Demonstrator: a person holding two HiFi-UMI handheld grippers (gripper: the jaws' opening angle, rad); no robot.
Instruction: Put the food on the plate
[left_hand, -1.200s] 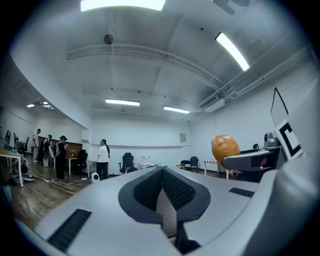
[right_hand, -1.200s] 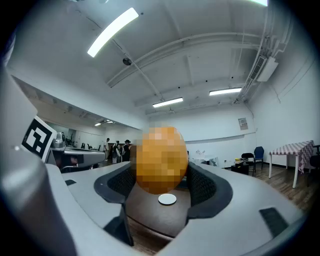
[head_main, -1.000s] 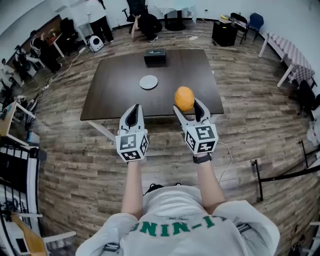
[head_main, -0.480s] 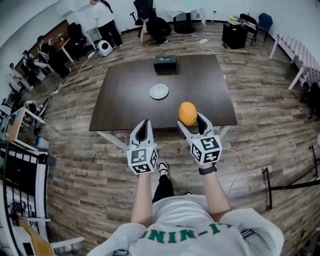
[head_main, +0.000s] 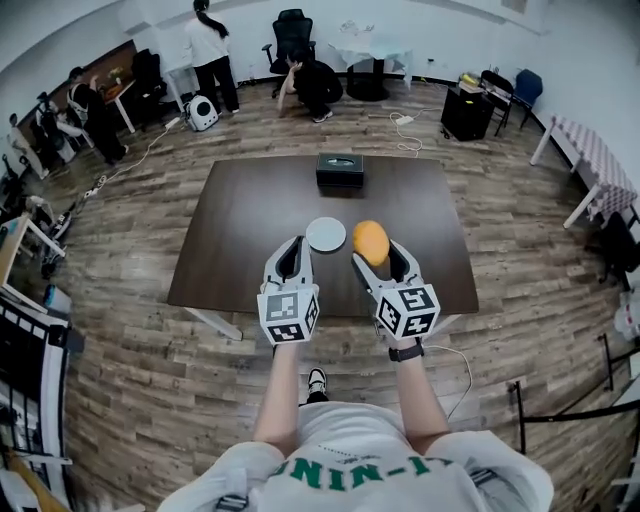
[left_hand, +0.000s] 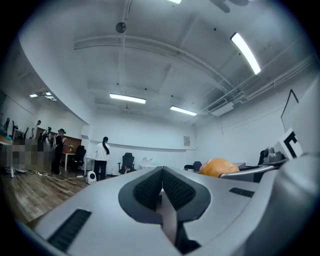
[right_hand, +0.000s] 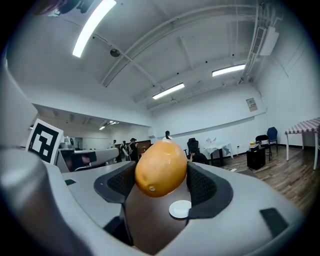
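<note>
An orange-yellow fruit (head_main: 370, 240) like a mango sits between the jaws of my right gripper (head_main: 374, 253), which is shut on it; the right gripper view shows the fruit (right_hand: 161, 168) pinched between both pads. A small white plate (head_main: 325, 234) lies on the dark brown table (head_main: 250, 250), just left of the fruit and ahead of my left gripper (head_main: 291, 250). The plate (right_hand: 180, 209) shows below the fruit in the right gripper view. My left gripper (left_hand: 162, 186) is shut with nothing in it; both grippers hover over the table's near part.
A black box (head_main: 340, 171) stands at the table's far edge. Several people (head_main: 212, 50), office chairs (head_main: 291, 24) and other tables (head_main: 590, 135) are spread around the wood-floored room beyond. A black cabinet (head_main: 466, 113) stands at the back right.
Both grippers have moved forward from in front of the table's near edge to above the table, the fruit still in the right one. The plate now lies right by the gripper tips.
</note>
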